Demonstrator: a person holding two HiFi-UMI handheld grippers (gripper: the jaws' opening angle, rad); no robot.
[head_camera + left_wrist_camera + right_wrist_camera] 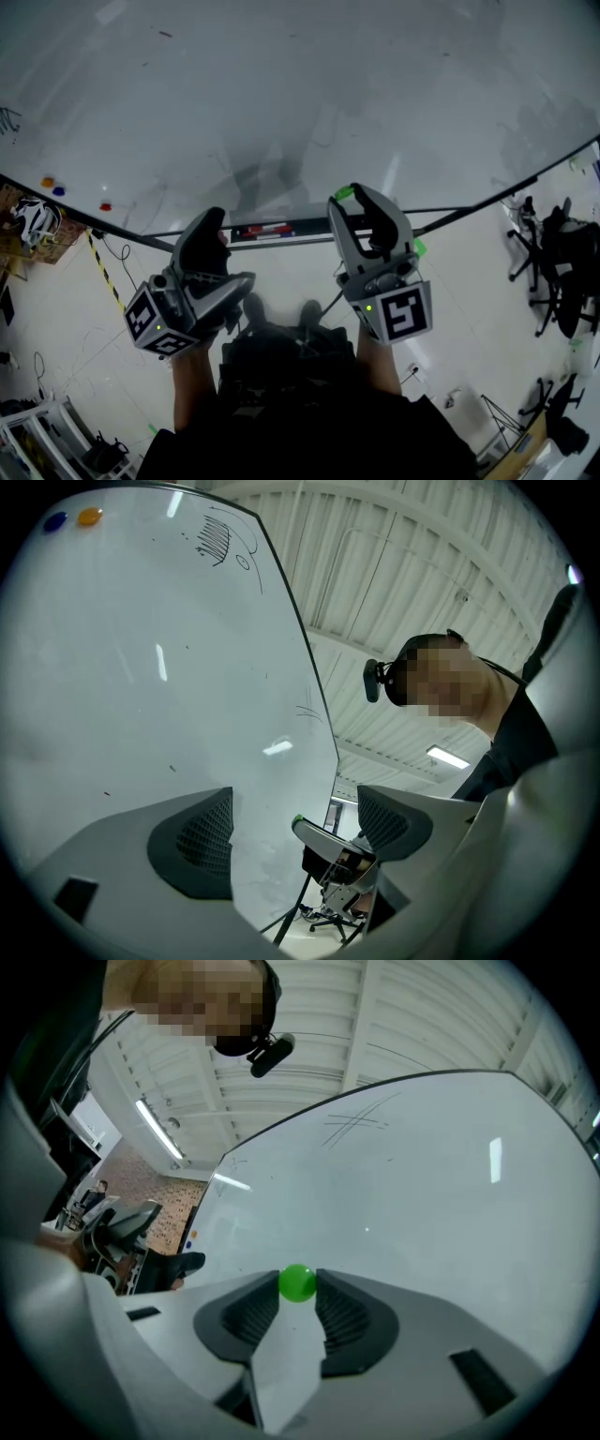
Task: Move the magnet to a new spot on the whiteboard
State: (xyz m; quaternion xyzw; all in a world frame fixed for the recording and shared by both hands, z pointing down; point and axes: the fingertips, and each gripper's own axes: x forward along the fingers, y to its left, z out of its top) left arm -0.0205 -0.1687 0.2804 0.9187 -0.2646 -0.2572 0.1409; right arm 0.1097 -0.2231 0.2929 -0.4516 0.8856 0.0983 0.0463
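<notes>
Right grey two-jaw gripper (298,1290) clamped on the small round green magnet (298,1282), pinched at the very jaw tips, before the large glossy white whiteboard (422,1194); contact with board not discernible; left grey two-jaw gripper (295,799) wide apart, empty.

One green magnet (298,1282), three more magnets (47,181), two grippers (364,202), one whiteboard (300,94)

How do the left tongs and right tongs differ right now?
The left tongs stand wide apart; the right tongs are closed. The left tongs hold nothing, while the right tongs pinch the green magnet at their tips. Both face the whiteboard.
</notes>
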